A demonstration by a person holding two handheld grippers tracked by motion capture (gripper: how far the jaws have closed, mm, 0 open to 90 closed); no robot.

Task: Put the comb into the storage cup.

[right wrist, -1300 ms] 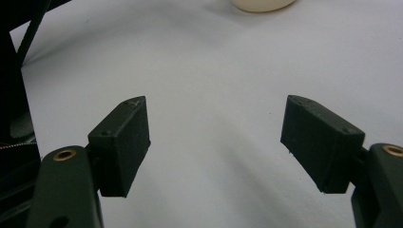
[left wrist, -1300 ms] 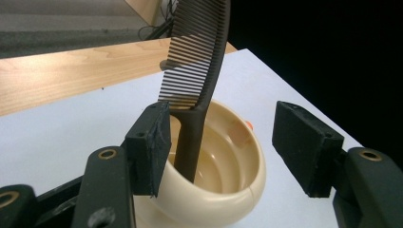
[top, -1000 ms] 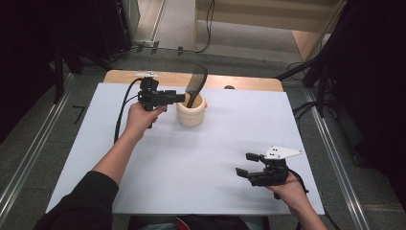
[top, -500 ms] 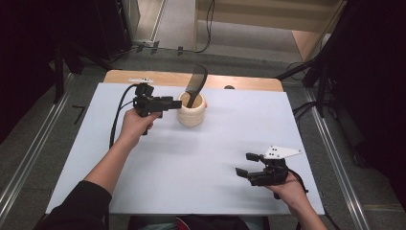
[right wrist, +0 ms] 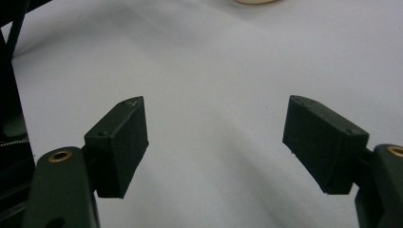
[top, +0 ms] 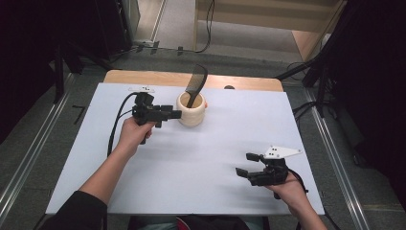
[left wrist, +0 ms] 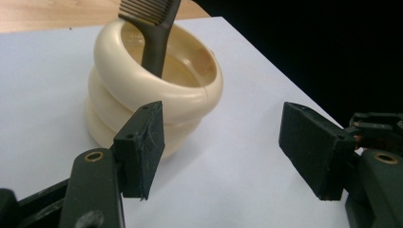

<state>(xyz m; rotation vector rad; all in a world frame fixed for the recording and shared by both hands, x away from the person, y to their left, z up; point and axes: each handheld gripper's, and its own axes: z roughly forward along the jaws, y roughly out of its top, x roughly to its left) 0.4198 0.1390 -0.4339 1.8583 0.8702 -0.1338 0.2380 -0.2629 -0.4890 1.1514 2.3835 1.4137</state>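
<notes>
A cream ribbed cup (top: 191, 111) stands at the far middle of the white table, and a black comb (top: 197, 82) leans upright in it. My left gripper (top: 176, 114) lies level just left of the cup and points at its side. Its jaws have just been opening and stand open with nothing between them. In the left gripper view the cup (left wrist: 142, 95) and comb (left wrist: 154, 35) sit just beyond the left gripper (left wrist: 228, 147), a little to its left. My right gripper (top: 243, 163) is open and empty near the front right, and the right gripper (right wrist: 216, 142) hovers over bare table.
The white sheet (top: 201, 158) covers the table, with a wooden strip (top: 158, 79) along the far edge. The left gripper's black cable (top: 117, 124) loops over the table's left part. Metal rails and dark floor surround the table.
My left gripper has drawn back from the cup, toward the person and slightly left; it had been up at the cup's rim by the comb. The right gripper has stayed put.
</notes>
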